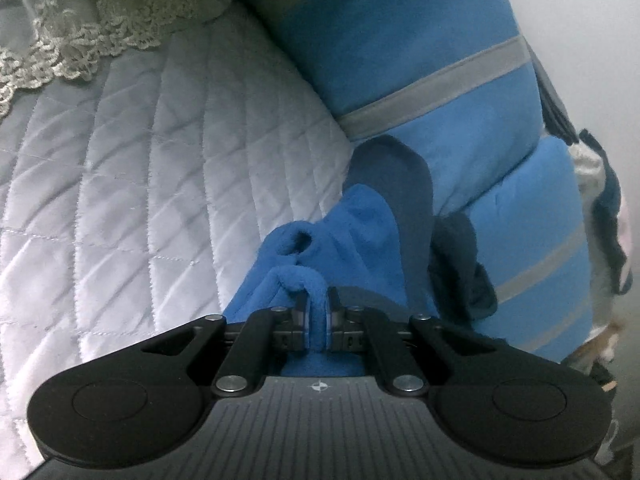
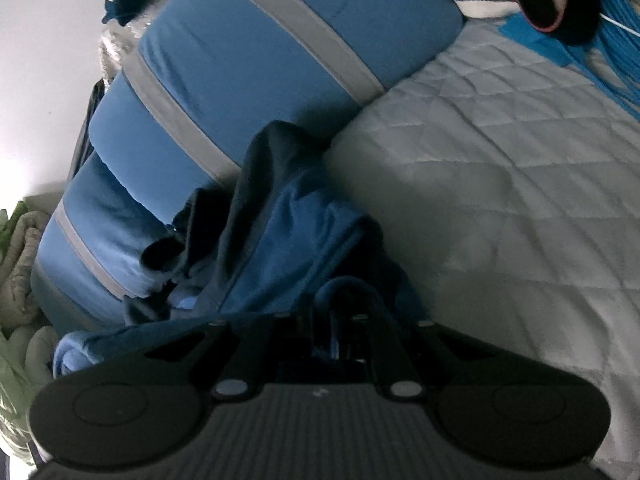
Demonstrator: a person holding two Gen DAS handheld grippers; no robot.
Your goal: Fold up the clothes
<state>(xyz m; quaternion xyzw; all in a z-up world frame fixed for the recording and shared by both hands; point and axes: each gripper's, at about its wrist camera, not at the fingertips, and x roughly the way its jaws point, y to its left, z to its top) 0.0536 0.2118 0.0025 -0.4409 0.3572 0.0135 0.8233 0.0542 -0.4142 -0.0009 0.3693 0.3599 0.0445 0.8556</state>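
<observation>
A blue fleece garment hangs bunched over the quilted bed, near the blue striped cushions, a fold pinched in each nearly closed, downward-tilted tool, left tool and right tool.

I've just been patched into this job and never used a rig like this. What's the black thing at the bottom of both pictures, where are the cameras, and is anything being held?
The black shape is a hand-held claw; a person carries one in each hand, and a fisheye camera on each looks forward along its fingers. One picture is from the left claw, the other from the right claw. Both look down on a bed with a white quilted cover. Light blue cushions with grey stripes lie along its edge. Each claw is shut on a bunched fold of a blue fleece garment, which hangs between them. The right view is dark, so its grip is harder to see.
</observation>
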